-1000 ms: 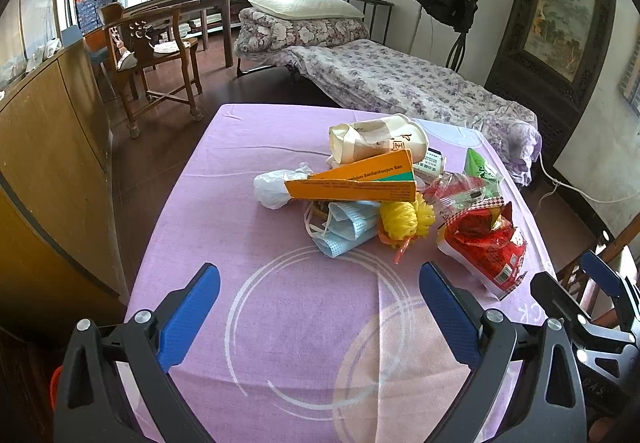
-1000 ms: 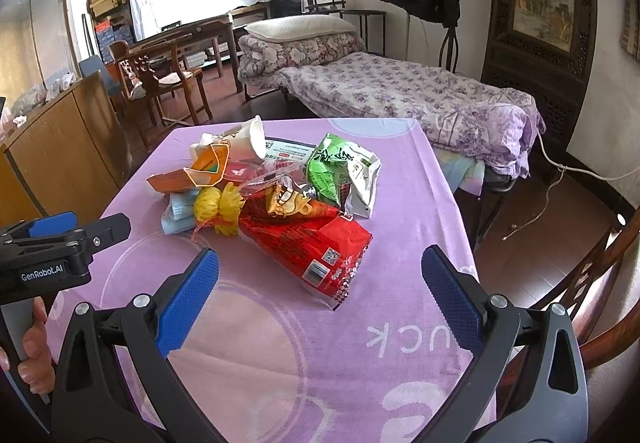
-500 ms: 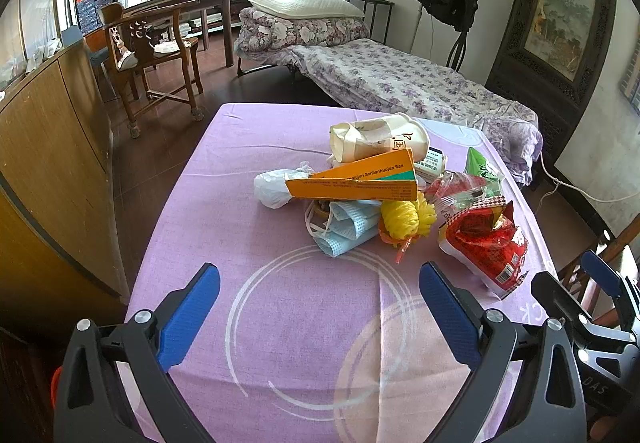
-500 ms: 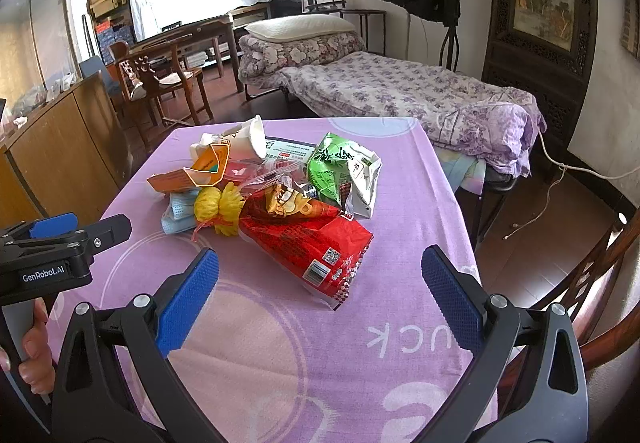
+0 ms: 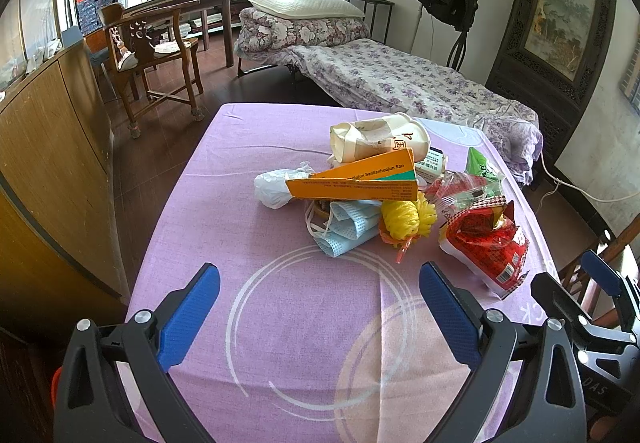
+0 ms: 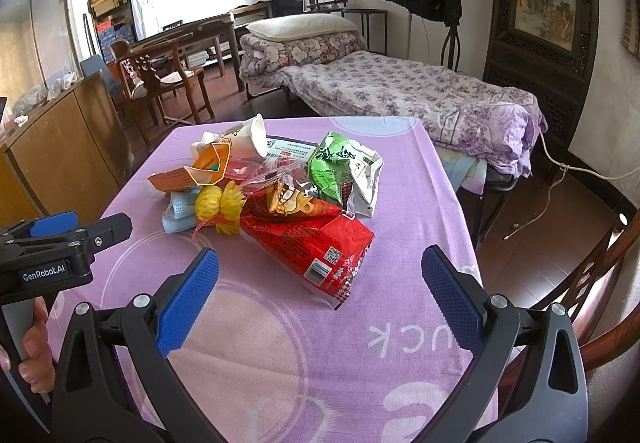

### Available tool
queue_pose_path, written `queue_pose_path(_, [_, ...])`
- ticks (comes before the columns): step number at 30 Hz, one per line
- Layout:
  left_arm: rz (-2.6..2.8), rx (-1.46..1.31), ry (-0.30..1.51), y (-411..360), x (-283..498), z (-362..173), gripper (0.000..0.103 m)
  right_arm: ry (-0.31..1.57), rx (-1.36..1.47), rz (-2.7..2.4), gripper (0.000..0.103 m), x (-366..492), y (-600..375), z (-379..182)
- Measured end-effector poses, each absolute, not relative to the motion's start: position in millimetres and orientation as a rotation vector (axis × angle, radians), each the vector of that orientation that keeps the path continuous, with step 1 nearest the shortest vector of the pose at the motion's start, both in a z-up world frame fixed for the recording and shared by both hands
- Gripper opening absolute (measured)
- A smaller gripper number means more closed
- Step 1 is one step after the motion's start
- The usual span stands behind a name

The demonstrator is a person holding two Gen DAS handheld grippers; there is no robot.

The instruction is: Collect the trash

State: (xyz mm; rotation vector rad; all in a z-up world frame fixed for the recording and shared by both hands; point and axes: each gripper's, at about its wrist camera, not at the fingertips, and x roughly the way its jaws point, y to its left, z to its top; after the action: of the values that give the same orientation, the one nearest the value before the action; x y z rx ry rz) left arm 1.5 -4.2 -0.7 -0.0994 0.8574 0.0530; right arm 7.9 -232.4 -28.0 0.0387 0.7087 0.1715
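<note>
A pile of trash lies on the purple tablecloth [image 5: 240, 163]: a paper cup [image 5: 380, 141], an orange carton [image 5: 360, 181], a white wad [image 5: 274, 189], blue face masks [image 5: 348, 229], a yellow string bundle [image 5: 404, 219], a red snack bag [image 5: 486, 245] and a green bag [image 6: 344, 167]. My left gripper [image 5: 320, 307] is open and empty, short of the pile. My right gripper [image 6: 320, 299] is open and empty, just short of the red snack bag [image 6: 316, 239]. The left gripper's body also shows in the right wrist view [image 6: 60, 247].
A wooden cabinet [image 5: 48, 147] stands left of the table. A bed [image 5: 400, 83] lies beyond its far edge, with a wooden chair [image 5: 156, 55] at the far left. Another chair's frame [image 6: 592, 283] stands by the table's right edge.
</note>
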Motion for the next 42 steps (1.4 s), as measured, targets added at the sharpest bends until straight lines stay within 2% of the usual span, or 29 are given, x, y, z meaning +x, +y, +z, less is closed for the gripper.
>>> queue_pose_path(23, [0.055,-0.121,0.865,4.4,3.9,-5.9,0.097,0.711,0.039,0.172,0.097,8.6,-233.2,-28.5])
queue_pose_path(31, [0.089,-0.105,1.009,8.3,20.1,-22.8,0.097,0.727,0.055,0.163,0.097,7.2,-233.7,-37.8])
queue_pose_path(42, [0.117,-0.114,0.993,29.3,38.3,-29.3,0.097,0.730,0.068,0.173,0.097,6.3,-235.6,-37.2])
